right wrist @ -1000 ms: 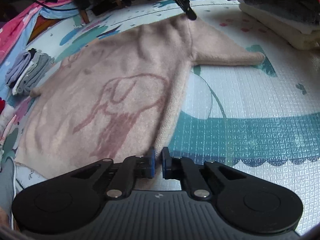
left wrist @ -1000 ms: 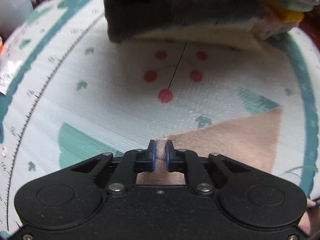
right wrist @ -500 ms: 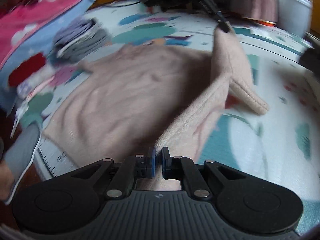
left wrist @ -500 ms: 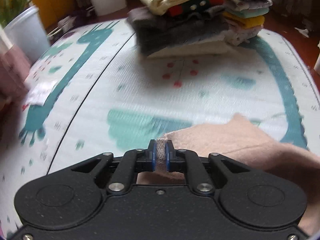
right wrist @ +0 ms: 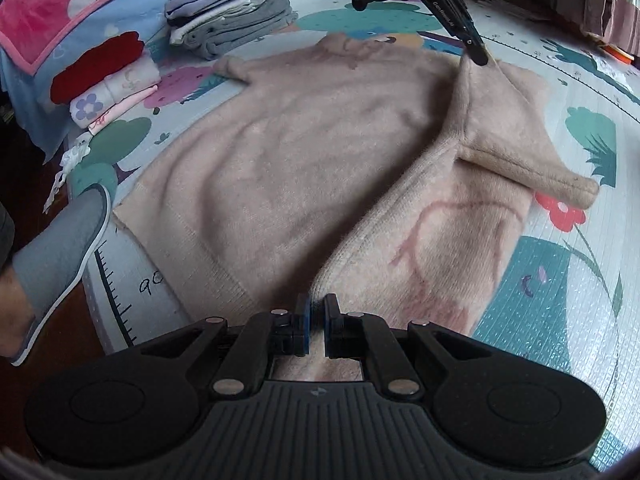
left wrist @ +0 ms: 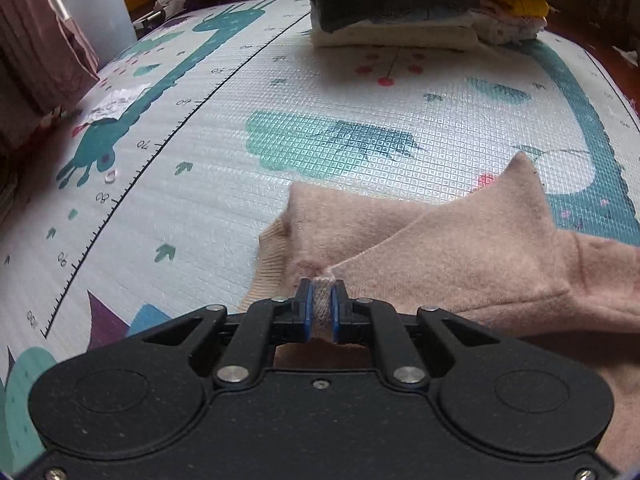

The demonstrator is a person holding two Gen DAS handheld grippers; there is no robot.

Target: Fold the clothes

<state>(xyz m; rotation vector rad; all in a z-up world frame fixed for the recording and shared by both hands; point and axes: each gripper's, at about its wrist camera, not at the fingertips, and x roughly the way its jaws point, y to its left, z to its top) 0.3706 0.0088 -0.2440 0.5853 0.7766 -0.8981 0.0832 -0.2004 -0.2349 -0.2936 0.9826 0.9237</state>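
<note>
You've swung the side of the sweater (right wrist: 304,152) over the body since a second ago, so the first lengthwise fold is nearly laid on the mat (left wrist: 328,128). Left gripper (left wrist: 321,312) and right gripper (right wrist: 316,320) both pinch knit (sleeve draping loose).

The sweater (right wrist: 304,152) is showing pale beige-pink knit, with a faint reddish outline drawing on the folded-over panel. The play mat (left wrist: 280,92) is displaying a white embossed grid printed with teal dinosaurs, mint clouds, red dots and a black numbered ruler scale. The left gripper (left wrist: 321,304) and right gripper (right wrist: 315,320) are presenting black bodies with blue finger pads. The blanket (right wrist: 60,4) is showing pink and light blue.
</note>
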